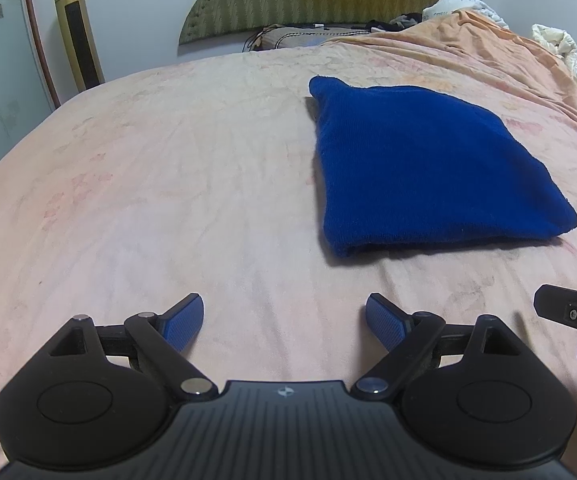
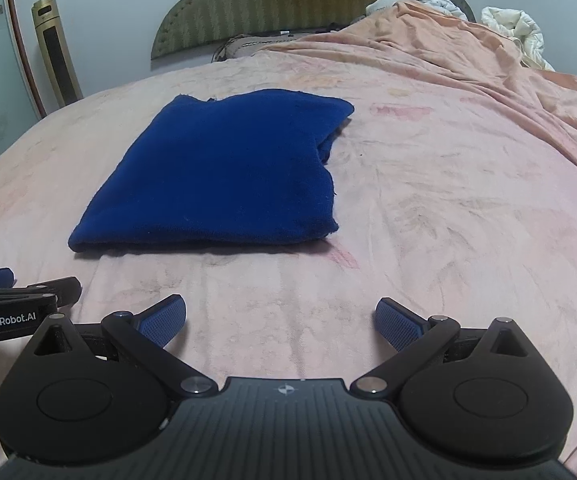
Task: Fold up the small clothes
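Left claw (image 1: 284, 322) and right claw (image 2: 280, 322) both wide apart, empty, folded blue garment (image 1: 428, 168) beyond them on pink bedsheet (image 1: 168, 184)

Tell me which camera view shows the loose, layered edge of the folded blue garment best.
The right wrist view. There the blue garment turns its open side toward the camera, so the stacked layers and ragged edge along its right side are visible. The left wrist view shows the same garment from its other side: smooth top and rounded front fold, with that edge hidden.
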`<action>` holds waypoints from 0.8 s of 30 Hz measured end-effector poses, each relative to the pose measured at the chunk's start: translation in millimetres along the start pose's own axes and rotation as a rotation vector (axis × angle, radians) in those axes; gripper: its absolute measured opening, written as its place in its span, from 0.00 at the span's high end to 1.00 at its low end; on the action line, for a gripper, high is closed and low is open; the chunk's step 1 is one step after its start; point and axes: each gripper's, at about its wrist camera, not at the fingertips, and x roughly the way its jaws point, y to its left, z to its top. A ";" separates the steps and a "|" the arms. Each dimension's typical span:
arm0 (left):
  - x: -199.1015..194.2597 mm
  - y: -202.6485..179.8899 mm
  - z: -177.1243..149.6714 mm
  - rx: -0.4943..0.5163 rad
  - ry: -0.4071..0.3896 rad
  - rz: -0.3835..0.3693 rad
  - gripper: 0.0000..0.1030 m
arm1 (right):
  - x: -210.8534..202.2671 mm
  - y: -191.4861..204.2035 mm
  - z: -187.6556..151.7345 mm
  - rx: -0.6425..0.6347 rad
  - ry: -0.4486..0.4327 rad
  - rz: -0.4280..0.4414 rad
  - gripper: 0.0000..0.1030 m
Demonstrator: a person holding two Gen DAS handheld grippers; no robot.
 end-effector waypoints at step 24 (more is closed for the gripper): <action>-0.5 2.8 -1.9 -0.013 0.005 0.041 0.13 | -7.1 8.4 -3.3 -0.077 -0.040 -0.004 0.01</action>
